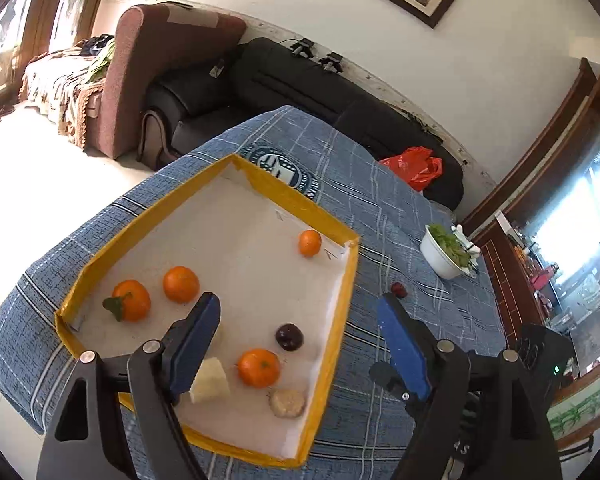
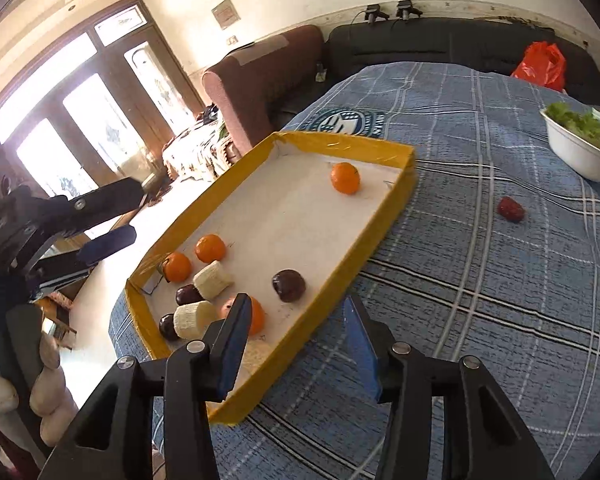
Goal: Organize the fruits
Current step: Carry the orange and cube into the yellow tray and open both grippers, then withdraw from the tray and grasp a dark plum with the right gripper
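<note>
Left wrist view first: my left gripper (image 1: pixel 300 312) hangs with its blue pads spread wide and nothing between them, above the near right part of the yellow-rimmed tray (image 1: pixel 342 312). Inside the tray I see four oranges, one of them with a green leaf (image 1: pixel 131 300), another near the far corner (image 1: pixel 309 243), plus a dark plum (image 1: pixel 289 336), a pale banana chunk (image 1: pixel 210 380) and a round pale slice (image 1: pixel 287 402). On the blue checked cloth (image 1: pixel 380 200), outside the tray, a small red fruit (image 1: pixel 399 289) lies alone, just past my right-hand pad. A white bowl of greens (image 1: pixel 446 252) stands further off.

Right wrist view: my right gripper (image 2: pixel 296 320) is also released, pads apart and empty, straddling the tray's near wall. The stray red fruit (image 2: pixel 510 209) sits on the cloth between the tray and the bowl, well apart from both grippers. It looks like the one piece left outside, so I judge it the next thing to fetch.

I expect it to be light, small and smooth-skinned, probably a little soft, so it may roll or squirt out under a hard pinch. I would close the pads across its widest middle, gently, low to the cloth. The banana pieces look soft and would bruise; the oranges seem firm and round.
</note>
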### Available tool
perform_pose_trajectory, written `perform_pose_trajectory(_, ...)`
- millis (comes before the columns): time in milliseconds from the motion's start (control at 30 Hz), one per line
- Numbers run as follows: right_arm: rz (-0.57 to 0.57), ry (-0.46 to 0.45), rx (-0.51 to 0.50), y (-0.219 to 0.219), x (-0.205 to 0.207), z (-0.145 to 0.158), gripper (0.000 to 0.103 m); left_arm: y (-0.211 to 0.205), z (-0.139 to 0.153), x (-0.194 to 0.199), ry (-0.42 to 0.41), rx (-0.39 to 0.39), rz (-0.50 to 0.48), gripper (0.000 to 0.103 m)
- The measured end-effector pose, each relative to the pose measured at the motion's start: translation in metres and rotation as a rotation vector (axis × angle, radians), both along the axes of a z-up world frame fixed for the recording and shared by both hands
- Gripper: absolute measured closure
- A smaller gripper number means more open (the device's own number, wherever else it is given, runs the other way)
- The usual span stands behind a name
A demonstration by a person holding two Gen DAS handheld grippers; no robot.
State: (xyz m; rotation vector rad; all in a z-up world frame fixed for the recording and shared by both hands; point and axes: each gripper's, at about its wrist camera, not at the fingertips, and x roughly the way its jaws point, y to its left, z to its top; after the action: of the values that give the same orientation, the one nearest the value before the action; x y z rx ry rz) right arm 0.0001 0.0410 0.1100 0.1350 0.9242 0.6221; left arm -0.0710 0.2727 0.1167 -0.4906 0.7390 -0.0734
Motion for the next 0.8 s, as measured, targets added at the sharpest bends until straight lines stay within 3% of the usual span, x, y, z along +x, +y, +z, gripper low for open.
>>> perform_pose_trajectory(167, -0.140, 0.034, 0.035, -0.065, -0.003, -0.007, 0.050, -0.058, 0.000, -0.009, -0.014, 0.030, -0.125, 0.021)
perform_pose_trajectory(400, -0.369, 0.033, 0.031, -0.182, -0.016, -0.010, 0.051, -0.134, -0.019, -0.008, 0.033, 0.123, -0.280, 0.021)
perform_pose_trajectory(633, -0.630, 0.038, 0.065, -0.305, -0.024, -0.004, 0.050, -0.175, -0.055, 0.003, 0.108, 0.158, -0.341, 0.021)
perform_pose_trajectory(800, -0.711, 0.074, 0.091, -0.343, -0.011, -0.009, 0.050, -0.190, -0.076, 0.014, 0.158, 0.227, -0.352, 0.021)
